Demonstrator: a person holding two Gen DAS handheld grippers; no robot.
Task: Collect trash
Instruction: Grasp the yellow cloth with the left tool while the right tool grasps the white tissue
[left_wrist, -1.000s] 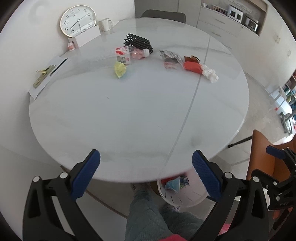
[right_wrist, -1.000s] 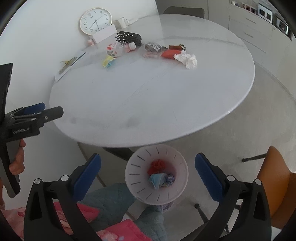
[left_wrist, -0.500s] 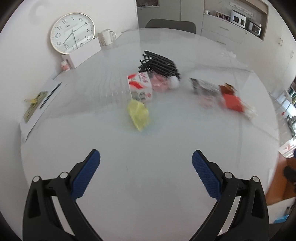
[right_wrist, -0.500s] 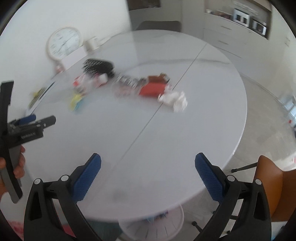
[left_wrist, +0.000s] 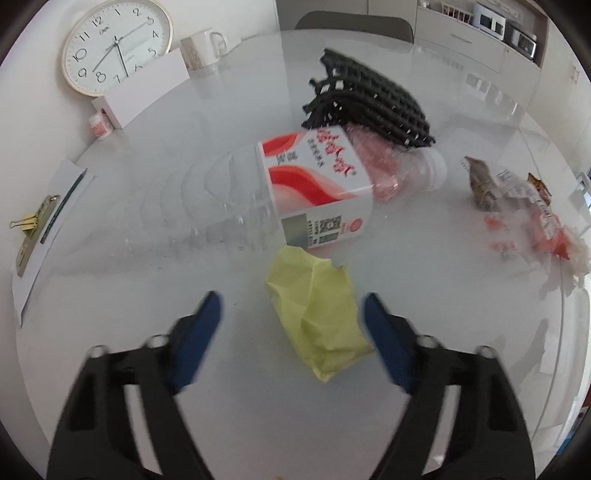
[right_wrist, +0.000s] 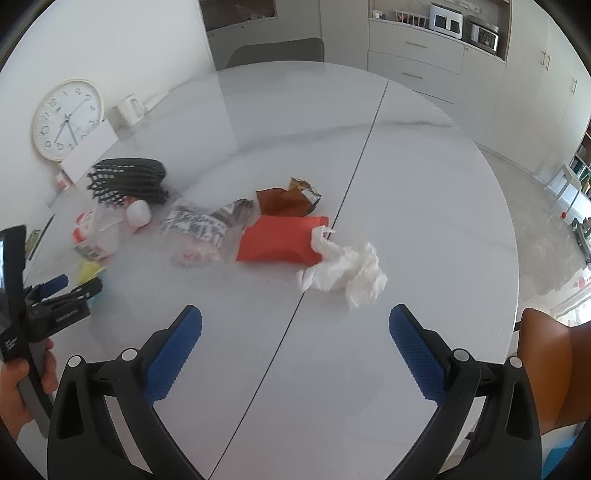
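The blue-padded fingers (left_wrist: 386, 343) of the left gripper (left_wrist: 291, 332) are being drawn in around the crumpled yellow-green paper wad (left_wrist: 317, 314); the jaws have just been closing from their widest, and the wad is lying between them. The right pad is seen touching or nearly touching the wad's edge, while a clear gap is left at the left pad, so the wad is not yet being squeezed. Compared with a second ago, when only the table edge and the white bin on the floor were framed, the gripper is now being held low over the white round table (left_wrist: 147, 295), right at the trash.

Just beyond the wad, a clear plastic bottle with a red-and-white label (left_wrist: 314, 177) is lying on its side, with a black mesh bundle (left_wrist: 369, 107) behind it.

The right gripper (right_wrist: 295, 343) is being held with its jaws spread wide and nothing between them, brought forward over the table since a second ago. Ahead of it, a crumpled white tissue (right_wrist: 343, 273) and a red foil packet (right_wrist: 280, 243) are waiting.

A fresh pick is judged to be under way; the grasp on the wad is not complete.
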